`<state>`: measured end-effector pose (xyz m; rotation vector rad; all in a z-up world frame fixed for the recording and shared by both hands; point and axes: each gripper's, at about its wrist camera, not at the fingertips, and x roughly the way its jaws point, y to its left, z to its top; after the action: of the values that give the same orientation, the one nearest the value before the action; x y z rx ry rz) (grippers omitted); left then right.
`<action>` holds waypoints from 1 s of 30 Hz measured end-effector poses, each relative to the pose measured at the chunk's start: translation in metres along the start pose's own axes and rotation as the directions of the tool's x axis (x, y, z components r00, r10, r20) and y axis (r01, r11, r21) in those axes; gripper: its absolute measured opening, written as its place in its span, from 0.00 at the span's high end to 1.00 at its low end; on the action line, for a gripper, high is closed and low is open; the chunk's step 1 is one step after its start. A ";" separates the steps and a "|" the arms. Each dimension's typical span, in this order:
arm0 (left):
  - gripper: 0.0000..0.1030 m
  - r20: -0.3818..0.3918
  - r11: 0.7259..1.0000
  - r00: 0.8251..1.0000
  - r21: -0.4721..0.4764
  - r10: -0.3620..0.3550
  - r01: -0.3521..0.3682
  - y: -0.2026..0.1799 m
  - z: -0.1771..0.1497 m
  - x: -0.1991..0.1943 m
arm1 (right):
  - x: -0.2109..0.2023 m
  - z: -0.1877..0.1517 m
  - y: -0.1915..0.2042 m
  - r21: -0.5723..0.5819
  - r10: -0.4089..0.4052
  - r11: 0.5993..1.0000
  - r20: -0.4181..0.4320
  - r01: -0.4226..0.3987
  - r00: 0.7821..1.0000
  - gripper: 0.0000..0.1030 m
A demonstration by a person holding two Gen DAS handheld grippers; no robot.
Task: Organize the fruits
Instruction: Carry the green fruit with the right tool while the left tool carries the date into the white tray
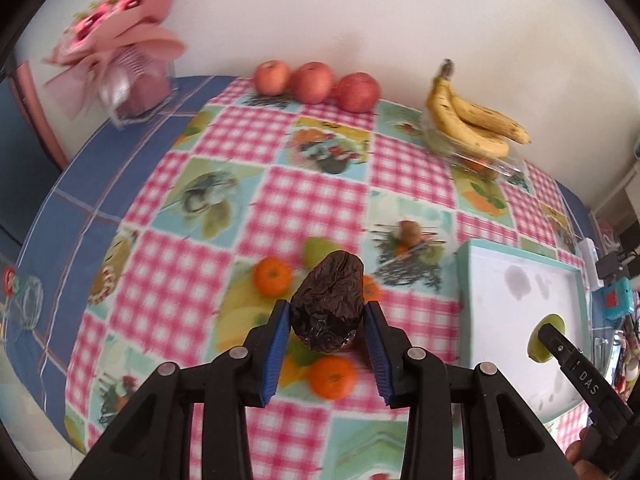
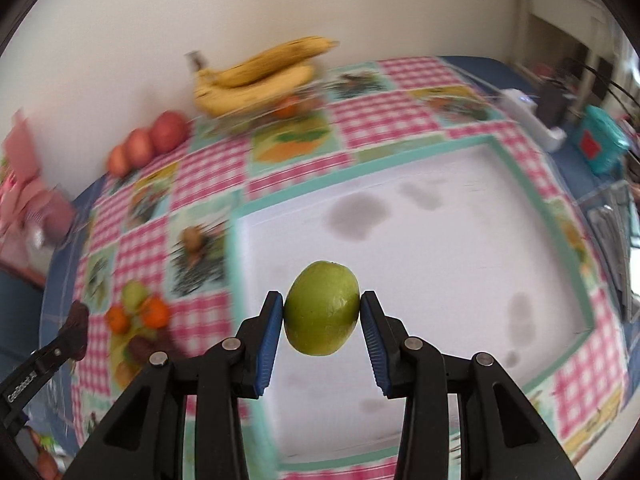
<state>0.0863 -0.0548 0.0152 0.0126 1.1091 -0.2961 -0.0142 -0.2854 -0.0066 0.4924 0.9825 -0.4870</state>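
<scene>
Right wrist view: the right gripper (image 2: 322,314) pinches a green fruit (image 2: 322,308) above the white tray (image 2: 440,216); lower it gently before letting go, lest it roll; the left gripper (image 1: 326,316) clamps a dark wrinkled fruit (image 1: 327,300) over the oranges (image 1: 273,276); bring it trayward next.

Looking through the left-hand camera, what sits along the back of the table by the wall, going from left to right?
Pink wrapped bouquet → three red apples in a row → bunch of bananas resting on a clear plastic container.
</scene>
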 end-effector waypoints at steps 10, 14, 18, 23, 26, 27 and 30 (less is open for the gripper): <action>0.61 -0.062 0.982 0.992 0.148 -0.107 0.115 -0.100 0.006 0.041 | 0.015 0.019 -0.058 0.084 -0.098 0.992 0.000 0.098 0.995 0.60; 0.61 -0.081 0.969 0.988 0.199 -0.131 0.145 -0.128 0.003 0.058 | 0.026 0.022 -0.071 0.103 -0.117 0.988 -0.016 0.118 0.993 0.60; 0.61 -0.069 0.957 0.986 0.239 -0.153 0.166 -0.148 0.003 0.063 | 0.032 0.024 -0.086 0.129 -0.149 0.980 -0.034 0.152 0.988 0.60; 0.61 -0.079 0.938 0.982 0.289 -0.173 0.188 -0.167 -0.005 0.073 | 0.033 0.025 -0.101 0.145 -0.201 0.968 -0.043 0.205 0.979 0.60; 0.61 -0.092 0.932 0.981 0.306 -0.172 0.192 -0.173 -0.010 0.078 | 0.029 0.024 -0.109 0.163 -0.215 0.962 -0.042 0.219 0.976 0.60; 0.61 -0.094 0.930 0.981 0.313 -0.172 0.193 -0.174 -0.012 0.079 | 0.028 0.024 -0.111 0.167 -0.220 0.960 -0.040 0.223 0.975 0.60; 0.61 -0.103 0.926 0.980 0.324 -0.168 0.193 -0.176 -0.017 0.081 | 0.024 0.024 -0.116 0.176 -0.235 0.955 -0.035 0.238 0.971 0.60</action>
<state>0.0625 -0.2402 -0.0399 0.2249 1.1239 -0.6520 -0.0560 -0.3945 -0.0360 0.5418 1.0213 -0.7933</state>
